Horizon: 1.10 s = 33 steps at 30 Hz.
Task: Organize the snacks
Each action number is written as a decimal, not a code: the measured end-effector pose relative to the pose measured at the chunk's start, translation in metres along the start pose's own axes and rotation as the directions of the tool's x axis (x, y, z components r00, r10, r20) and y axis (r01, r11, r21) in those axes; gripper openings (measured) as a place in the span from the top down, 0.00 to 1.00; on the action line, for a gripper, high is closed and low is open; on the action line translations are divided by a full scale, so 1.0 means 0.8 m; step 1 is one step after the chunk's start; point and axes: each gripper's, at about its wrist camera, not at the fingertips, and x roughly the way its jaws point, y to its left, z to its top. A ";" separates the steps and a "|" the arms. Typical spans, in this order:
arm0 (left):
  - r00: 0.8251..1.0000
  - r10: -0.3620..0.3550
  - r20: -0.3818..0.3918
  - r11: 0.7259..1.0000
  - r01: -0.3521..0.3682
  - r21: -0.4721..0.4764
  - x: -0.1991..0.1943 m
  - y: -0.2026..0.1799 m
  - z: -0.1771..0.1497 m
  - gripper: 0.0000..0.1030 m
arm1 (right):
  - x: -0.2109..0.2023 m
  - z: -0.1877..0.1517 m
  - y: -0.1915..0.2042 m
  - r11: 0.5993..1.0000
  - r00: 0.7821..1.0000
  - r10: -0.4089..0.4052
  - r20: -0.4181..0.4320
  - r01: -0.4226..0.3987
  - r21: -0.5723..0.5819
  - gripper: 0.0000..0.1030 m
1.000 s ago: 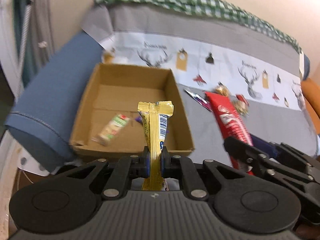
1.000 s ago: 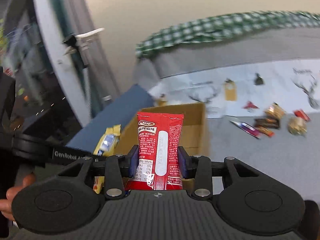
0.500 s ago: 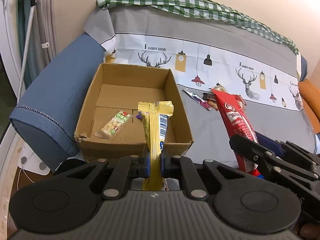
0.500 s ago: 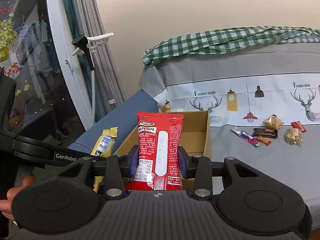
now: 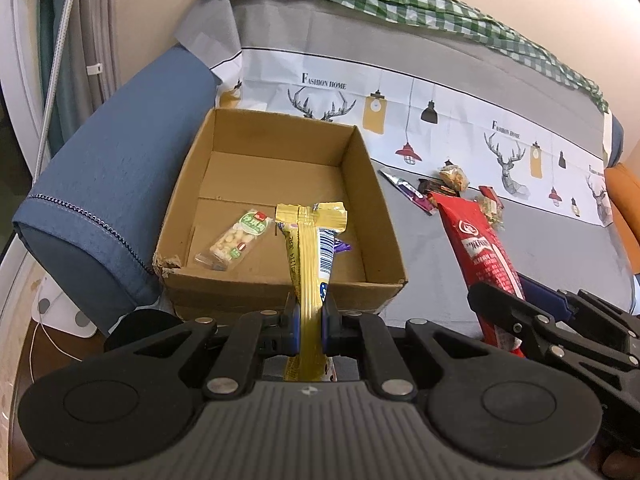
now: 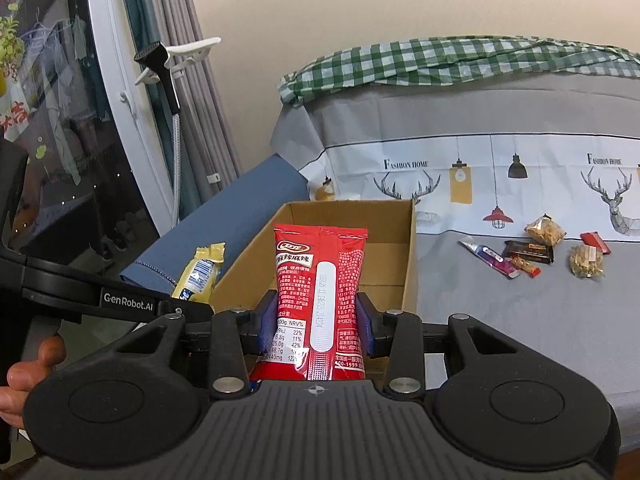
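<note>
Both tools have steadied since a second ago, when the views were smeared by motion; now the sofa and box read sharp, and the cardboard box sits slightly nearer ahead of the left tool.

Left tool: pressed onto the yellow snack bar, which stands up between the pads, its crimped top ahead over the box's near half. Right tool: pinching the red snack packet by its lower part, the packet upright, with the box just ahead of it and slightly to its left. Both held snacks seem to be short of the box opening, above its near wall, though depth is hard to judge.

Inside the box lies a small green-labelled nut pack, ahead and left of the left tool, with a purple wrapper peeking out behind the yellow bar. More loose snacks lie on the sofa cover, ahead and well to the right of the right tool.

My judgement is that the step in hand is carrying both snacks over the box to drop them. Risks: the two tools are close side by side and could knock together; releasing too early would drop a packet on the near wall or onto the floor; the tall red packet, held low, may flop and catch the rim.
</note>
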 end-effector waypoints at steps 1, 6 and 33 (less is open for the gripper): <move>1.000 0.001 -0.002 1.000 -0.001 -0.003 0.003 0.003 0.002 0.90 | 0.003 0.001 0.002 1.000 1.000 -0.003 -0.005 0.003 -0.004 0.59; 1.000 0.011 -0.003 1.000 -0.011 -0.011 0.016 0.015 0.015 0.90 | 0.015 0.007 0.006 0.999 1.000 -0.017 -0.008 0.016 -0.035 0.59; 0.981 0.183 -0.068 0.983 -0.183 0.010 0.165 0.063 0.131 0.90 | 0.183 0.055 -0.010 0.996 0.994 -0.035 -0.102 0.026 -0.089 0.59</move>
